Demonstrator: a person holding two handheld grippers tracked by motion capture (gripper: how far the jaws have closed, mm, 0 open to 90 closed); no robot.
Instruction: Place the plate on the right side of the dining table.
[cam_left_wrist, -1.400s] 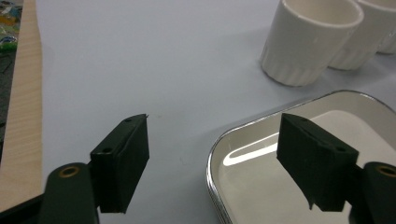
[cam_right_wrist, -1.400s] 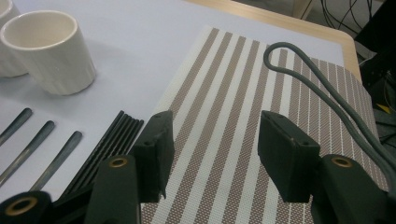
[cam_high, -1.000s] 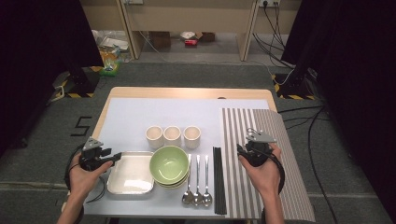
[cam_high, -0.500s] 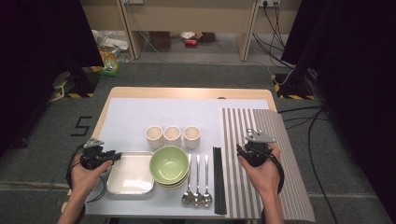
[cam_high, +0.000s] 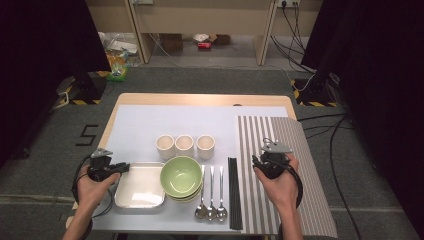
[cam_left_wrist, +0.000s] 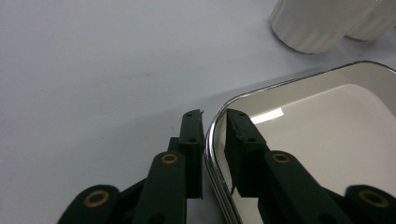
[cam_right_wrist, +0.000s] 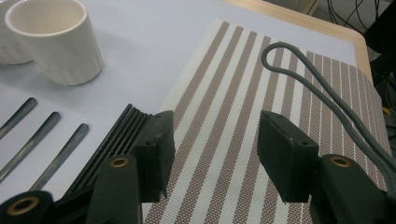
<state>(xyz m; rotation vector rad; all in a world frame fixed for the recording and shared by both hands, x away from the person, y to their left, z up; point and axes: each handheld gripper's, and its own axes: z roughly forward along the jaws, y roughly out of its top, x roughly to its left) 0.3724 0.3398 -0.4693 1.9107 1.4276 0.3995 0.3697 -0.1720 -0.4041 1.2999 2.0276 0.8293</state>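
A shallow metal tray (cam_high: 140, 189) lies at the table's front left, its shiny rim (cam_left_wrist: 289, 81) curving through the left gripper view. My left gripper (cam_high: 122, 167) (cam_left_wrist: 215, 114) sits at the tray's near-left corner. Its jaws have just been closing, one outside the rim and one inside, and the pads now pinch the rim. My right gripper (cam_high: 257, 162) (cam_right_wrist: 215, 126) hovers open over the striped placemat (cam_high: 280, 150) (cam_right_wrist: 243, 93), with nothing between its jaws.
A green bowl (cam_high: 181, 176) stands right of the tray. Three white cups (cam_high: 184, 145) line up behind it. Three spoons (cam_high: 211, 200) and black chopsticks (cam_high: 233, 192) (cam_right_wrist: 116, 135) lie between the bowl and the placemat. A pale mat (cam_high: 175, 120) covers the tabletop.
The left gripper's jaws have closed in on the tray's rim. Neither hand has shifted, and the right gripper stays as it was.
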